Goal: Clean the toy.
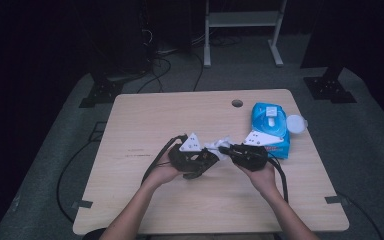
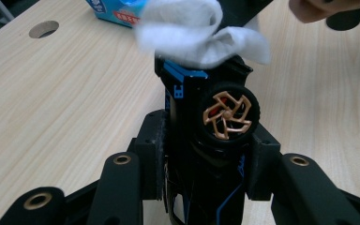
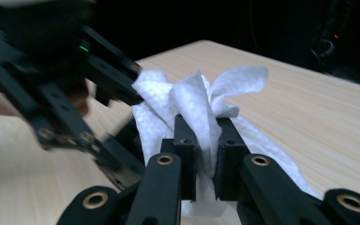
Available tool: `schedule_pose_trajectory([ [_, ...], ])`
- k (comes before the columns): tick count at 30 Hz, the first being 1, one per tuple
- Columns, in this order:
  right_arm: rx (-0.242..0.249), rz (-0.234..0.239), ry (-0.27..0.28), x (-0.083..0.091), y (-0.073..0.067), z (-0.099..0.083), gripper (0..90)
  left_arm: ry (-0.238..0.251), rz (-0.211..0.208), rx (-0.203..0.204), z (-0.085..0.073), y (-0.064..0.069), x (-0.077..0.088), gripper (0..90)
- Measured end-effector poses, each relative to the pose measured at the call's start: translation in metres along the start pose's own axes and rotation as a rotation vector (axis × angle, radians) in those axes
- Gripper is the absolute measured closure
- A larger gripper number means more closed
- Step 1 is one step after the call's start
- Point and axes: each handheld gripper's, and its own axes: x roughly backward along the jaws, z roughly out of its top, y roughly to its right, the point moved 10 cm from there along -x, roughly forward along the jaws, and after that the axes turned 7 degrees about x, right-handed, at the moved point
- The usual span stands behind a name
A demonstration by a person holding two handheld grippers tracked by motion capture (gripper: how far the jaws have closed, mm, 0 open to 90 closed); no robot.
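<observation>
My left gripper (image 1: 207, 159) is shut on a black toy car (image 2: 211, 122) with blue trim and an orange-spoked wheel, its pads pressing on the car's two sides. A crumpled white wipe (image 2: 201, 33) lies against the car's far end. My right gripper (image 3: 206, 150) is shut on that wipe (image 3: 192, 101), which bunches up between its pads and hangs down behind them. In the high view both grippers meet nose to nose over the middle of the wooden table (image 1: 145, 120), the right gripper (image 1: 226, 150) facing left, with the wipe (image 1: 219, 144) between them.
A blue pack of wipes (image 1: 270, 127) with its round white lid (image 1: 296, 123) flipped open lies at the table's right, just behind the right hand. A cable hole (image 1: 237, 103) sits near the far edge. Cables trail from both grippers toward the front edge.
</observation>
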Motion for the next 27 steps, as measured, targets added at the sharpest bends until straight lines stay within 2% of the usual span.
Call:
schedule_pose_trajectory([
  [2,-0.013,-0.012,-0.02,-0.001,0.004,-0.005,81.3,0.007,-0.009,0.009,-0.001,-0.001,0.0,57.9],
  [5,-0.016,-0.008,-0.01,-0.001,0.002,-0.003,81.4,0.01,-0.005,0.009,-0.001,0.0,-0.001,57.8],
  [8,0.02,0.038,0.029,-0.002,-0.015,0.015,81.4,0.008,0.003,-0.005,0.001,0.003,-0.004,57.9],
  [10,0.05,0.054,0.036,-0.003,-0.025,0.023,81.4,0.009,-0.001,-0.021,0.002,0.007,-0.005,57.9],
  [13,0.072,0.047,0.029,-0.004,-0.026,0.024,81.4,0.018,-0.006,-0.015,0.004,0.008,-0.003,57.9],
  [16,0.035,0.021,0.014,0.0,-0.012,0.014,81.4,0.023,-0.005,-0.006,0.003,0.007,-0.002,57.9],
  [17,0.035,0.021,0.014,0.0,-0.012,0.014,81.4,0.027,-0.007,0.0,0.003,0.006,-0.002,57.9],
  [18,0.017,0.004,0.005,0.003,-0.003,0.007,81.4,0.029,-0.005,0.001,0.002,0.004,-0.001,57.9],
  [21,-0.005,0.002,0.001,0.005,0.001,0.004,81.4,0.03,-0.004,0.0,0.003,0.004,-0.001,57.9],
  [24,0.001,0.021,0.015,0.003,-0.006,0.01,81.4,0.027,-0.007,-0.008,0.004,0.005,-0.002,57.9],
  [26,0.037,0.044,0.033,0.0,-0.018,0.019,81.4,0.036,-0.01,-0.005,0.005,0.006,-0.002,57.9],
  [27,0.046,0.043,0.03,-0.001,-0.019,0.02,81.4,0.041,-0.009,-0.002,0.005,0.006,-0.001,57.9],
])
